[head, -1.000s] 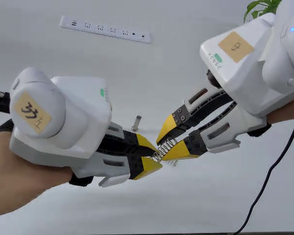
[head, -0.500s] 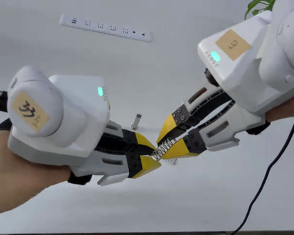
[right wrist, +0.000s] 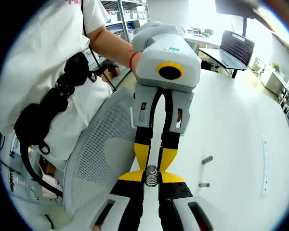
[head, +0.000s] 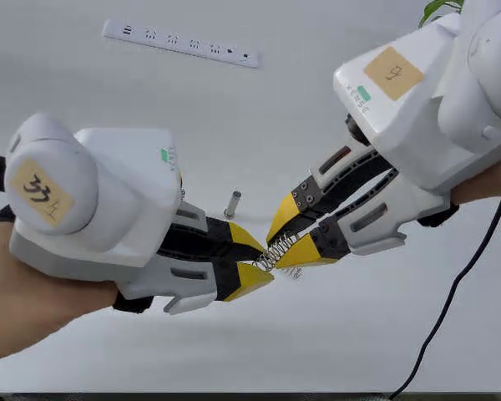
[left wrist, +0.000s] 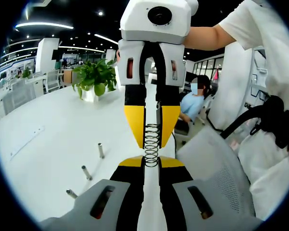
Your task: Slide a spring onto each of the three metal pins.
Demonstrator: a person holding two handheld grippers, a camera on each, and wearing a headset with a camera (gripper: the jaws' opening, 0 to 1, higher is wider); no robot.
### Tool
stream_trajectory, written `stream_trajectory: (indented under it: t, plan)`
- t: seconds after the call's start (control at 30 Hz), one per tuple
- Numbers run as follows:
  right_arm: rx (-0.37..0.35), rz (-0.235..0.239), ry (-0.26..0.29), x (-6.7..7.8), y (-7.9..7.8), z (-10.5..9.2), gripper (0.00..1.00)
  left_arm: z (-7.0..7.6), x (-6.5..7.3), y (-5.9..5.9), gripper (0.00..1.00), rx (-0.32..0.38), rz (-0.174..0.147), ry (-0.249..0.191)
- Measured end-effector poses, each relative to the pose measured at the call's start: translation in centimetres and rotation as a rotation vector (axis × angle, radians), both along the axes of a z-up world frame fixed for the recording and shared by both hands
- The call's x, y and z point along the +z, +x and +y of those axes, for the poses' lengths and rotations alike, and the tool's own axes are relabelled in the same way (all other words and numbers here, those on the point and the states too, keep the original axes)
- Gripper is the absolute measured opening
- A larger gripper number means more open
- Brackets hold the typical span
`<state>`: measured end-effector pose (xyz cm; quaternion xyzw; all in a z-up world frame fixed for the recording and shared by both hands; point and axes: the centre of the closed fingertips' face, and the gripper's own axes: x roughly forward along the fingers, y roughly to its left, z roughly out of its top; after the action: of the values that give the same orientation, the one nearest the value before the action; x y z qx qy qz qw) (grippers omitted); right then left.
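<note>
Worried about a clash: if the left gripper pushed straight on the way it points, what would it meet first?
The spring at its tips, then almost at once the right gripper, whose fingers face it tip to tip. The gap looks very small.

L gripper (head: 265,262) & R gripper (head: 277,253): white shells, blk jaws, yellow tips, tan handwritten labels, blk cable (head: 455,301). Person: white tee (right wrist: 33,62), red wristband (right wrist: 131,60).

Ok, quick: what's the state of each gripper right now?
Left gripper: closed on one end of the small coiled metal spring.
Right gripper: closed on that spring's other end.
</note>
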<state>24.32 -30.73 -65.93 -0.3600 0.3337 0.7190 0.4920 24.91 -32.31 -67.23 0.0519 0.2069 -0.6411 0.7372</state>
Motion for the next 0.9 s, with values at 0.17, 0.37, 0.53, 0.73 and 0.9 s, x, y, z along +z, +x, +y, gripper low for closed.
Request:
stream_trajectory:
  t: [0.17,0.37,0.53,0.73,0.9]
  plan:
    - [-0.003,0.001,0.0,0.0,0.0,0.2,0.06,0.4,0.0,0.0,0.07,0.014,0.001,-0.013]
    - [-0.019,-0.004,0.005,0.1,0.5,0.6,0.06,1.5,-0.4,0.2,0.12,0.044,0.001,-0.013]
    - [-0.042,-0.011,0.008,0.4,1.2,0.8,0.06,2.8,-1.0,0.7,0.21,0.087,-0.007,-0.01]
    - [-0.079,-0.021,0.004,0.5,2.4,1.0,0.06,4.8,-1.5,1.5,0.36,0.141,-0.026,-0.017]
    - [-0.118,-0.056,-0.022,0.2,4.3,1.0,0.06,6.5,-1.9,2.3,0.52,0.187,-0.045,-0.033]
